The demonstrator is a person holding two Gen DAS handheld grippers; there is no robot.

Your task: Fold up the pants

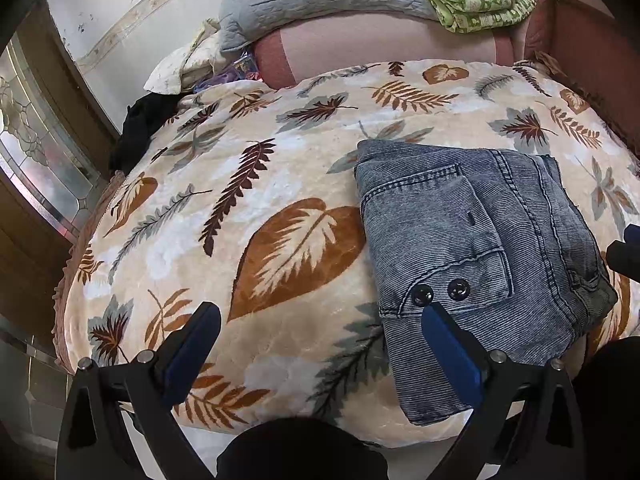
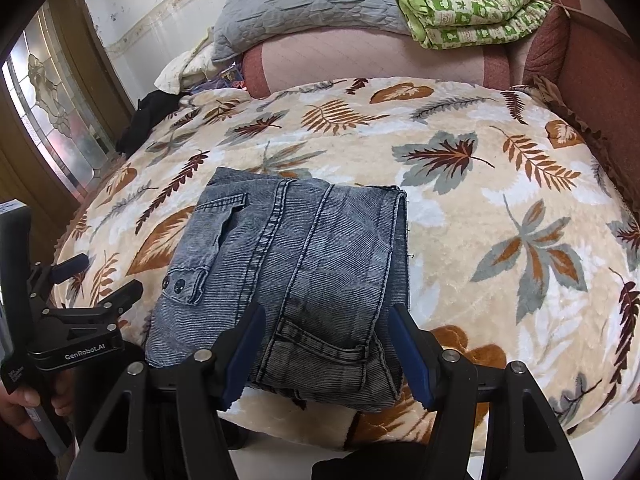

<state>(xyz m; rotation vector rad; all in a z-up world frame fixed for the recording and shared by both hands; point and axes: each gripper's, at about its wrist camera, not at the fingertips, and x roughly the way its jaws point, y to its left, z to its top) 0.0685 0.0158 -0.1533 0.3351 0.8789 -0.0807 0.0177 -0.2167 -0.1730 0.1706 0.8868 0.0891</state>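
Observation:
Blue-grey denim pants point(image 1: 472, 248) lie folded into a compact rectangle on a leaf-print blanket point(image 1: 240, 200); they also show in the right wrist view point(image 2: 296, 272). My left gripper point(image 1: 320, 312) is open, its right finger over the near left edge of the pants, holding nothing. My right gripper point(image 2: 324, 320) is open just above the near end of the fold, its fingers on either side of it, not closed on it. The left gripper also shows at the left of the right wrist view point(image 2: 100, 284).
The blanket point(image 2: 500, 200) covers a bed. At the back lie a grey quilted pillow point(image 2: 304, 4), a green patterned quilt point(image 2: 476, 12) and a pink bolster point(image 2: 360, 60). A dark cloth point(image 2: 148, 120) lies at the bed's left edge, next to a wooden door with glass point(image 2: 52, 92).

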